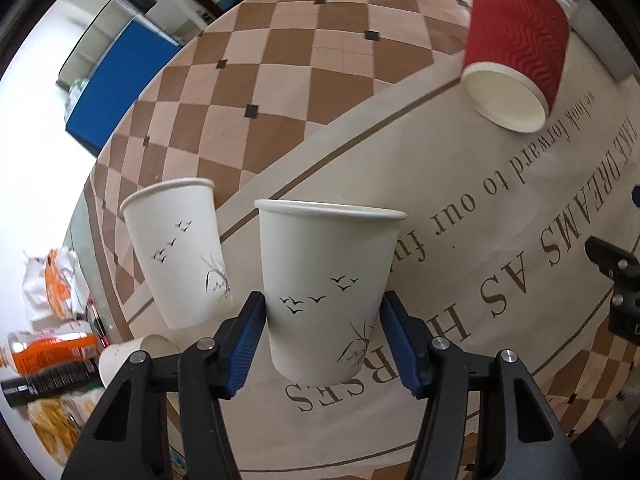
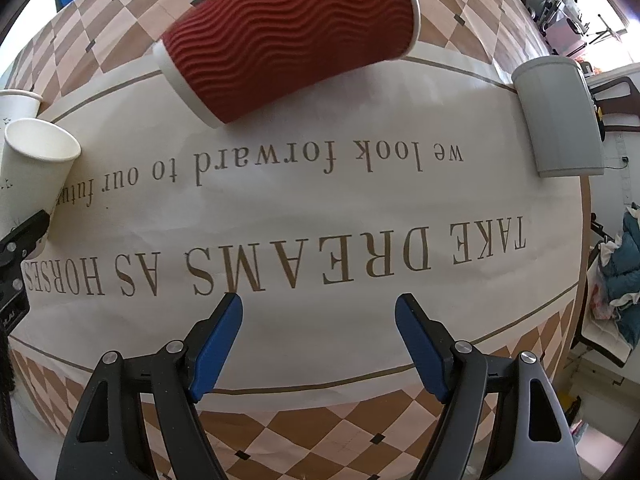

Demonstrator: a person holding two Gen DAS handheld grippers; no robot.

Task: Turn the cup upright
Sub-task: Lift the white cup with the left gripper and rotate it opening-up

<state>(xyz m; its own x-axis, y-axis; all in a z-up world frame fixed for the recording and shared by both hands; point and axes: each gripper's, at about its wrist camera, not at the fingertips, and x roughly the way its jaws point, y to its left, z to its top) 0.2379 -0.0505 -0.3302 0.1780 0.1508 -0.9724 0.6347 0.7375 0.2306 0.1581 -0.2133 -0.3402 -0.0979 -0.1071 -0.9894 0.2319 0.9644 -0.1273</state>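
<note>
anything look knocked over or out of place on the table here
Yes: the red ripple cup lies on its side on the tablecloth, while the white bird-print cups stand upright. A grey cup sits upside down near the table's edge.

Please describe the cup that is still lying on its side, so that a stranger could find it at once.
Look at the tablecloth with the large printed words. Just beyond the line "we look forward", the red cup lies on its side. It alone is red and ribbed; the white cups nearby stand upright, and the grey cup is smooth.
</note>
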